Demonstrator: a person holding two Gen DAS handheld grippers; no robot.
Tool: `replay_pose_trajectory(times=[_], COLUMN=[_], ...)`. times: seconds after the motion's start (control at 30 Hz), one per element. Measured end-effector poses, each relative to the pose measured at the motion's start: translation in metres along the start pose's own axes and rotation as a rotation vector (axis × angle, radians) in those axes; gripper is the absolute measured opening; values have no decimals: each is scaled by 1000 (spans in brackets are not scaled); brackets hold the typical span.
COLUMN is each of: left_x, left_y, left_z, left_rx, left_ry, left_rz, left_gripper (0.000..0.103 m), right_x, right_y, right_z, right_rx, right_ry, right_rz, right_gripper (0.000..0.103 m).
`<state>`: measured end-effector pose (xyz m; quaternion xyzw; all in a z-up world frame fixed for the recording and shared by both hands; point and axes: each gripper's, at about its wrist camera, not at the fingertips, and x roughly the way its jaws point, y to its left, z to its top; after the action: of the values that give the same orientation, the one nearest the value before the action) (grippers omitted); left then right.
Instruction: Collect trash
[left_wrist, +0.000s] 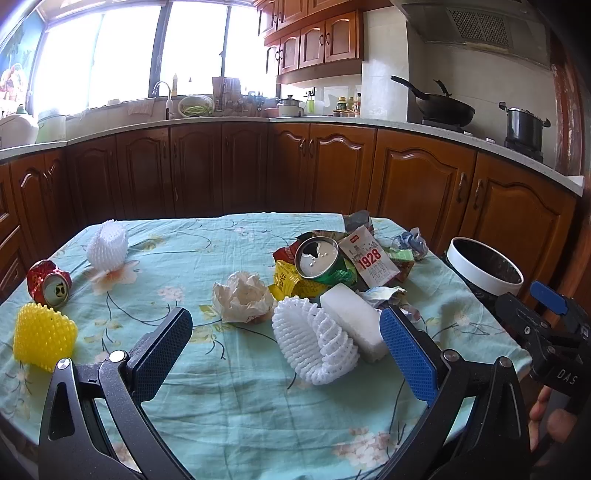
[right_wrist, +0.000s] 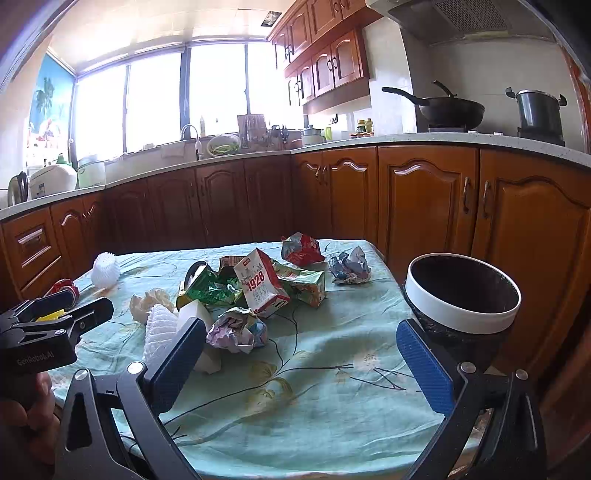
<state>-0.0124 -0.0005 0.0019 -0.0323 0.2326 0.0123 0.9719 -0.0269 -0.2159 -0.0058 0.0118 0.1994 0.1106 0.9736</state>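
Trash lies on a table under a green flowered cloth (left_wrist: 240, 398). My left gripper (left_wrist: 286, 317) is open and holds nothing; a white foam net (left_wrist: 310, 339) and a white foam block (left_wrist: 354, 321) lie just beyond its fingertips. Further back are crumpled tissue (left_wrist: 243, 297), a green can (left_wrist: 319, 260) and a "1928" carton (left_wrist: 371, 258). At the left lie a red crushed can (left_wrist: 48, 282) and a yellow foam net (left_wrist: 44, 336). My right gripper (right_wrist: 301, 328) is open and empty above the cloth, a crumpled paper ball (right_wrist: 238, 328) ahead on its left. The white-rimmed bin (right_wrist: 461, 306) stands off the table's right edge.
A second white foam net (left_wrist: 107, 245) stands at the far left of the table. A red wrapper (right_wrist: 301, 249) and a blue-white paper wad (right_wrist: 349, 266) lie near the far edge. Wooden cabinets (right_wrist: 424, 199) and a counter ring the table. A hand (right_wrist: 26, 413) holds the left gripper.
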Motion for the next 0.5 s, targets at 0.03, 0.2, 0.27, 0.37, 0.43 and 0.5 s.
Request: replay_pose_trajectory(times=[0.03,0.2,0.27,0.37,0.43,0.5], left_x=[0,0,1,1,0,0], left_y=[0,-1,-2,-2,-1,-1], left_z=[0,0,0,1,1,2], left_rx=[1,4,5,6,6,7], left_ry=[0,1,2,2,0,-2], left_rz=[0,1,2,6,9,11], left_gripper=[103,103,103,103,103,103], right_x=[0,0,0,-1,-1,-3], right_y=[0,0,1,0,0,1], right_z=[0,1,2,1,2,2], right_rx=[2,10,14,17,20,21], right_ry=[0,0,1,0,-2,-6], right_rz=[1,5,8,12,17,19], right_gripper=[103,103,103,103,103,103])
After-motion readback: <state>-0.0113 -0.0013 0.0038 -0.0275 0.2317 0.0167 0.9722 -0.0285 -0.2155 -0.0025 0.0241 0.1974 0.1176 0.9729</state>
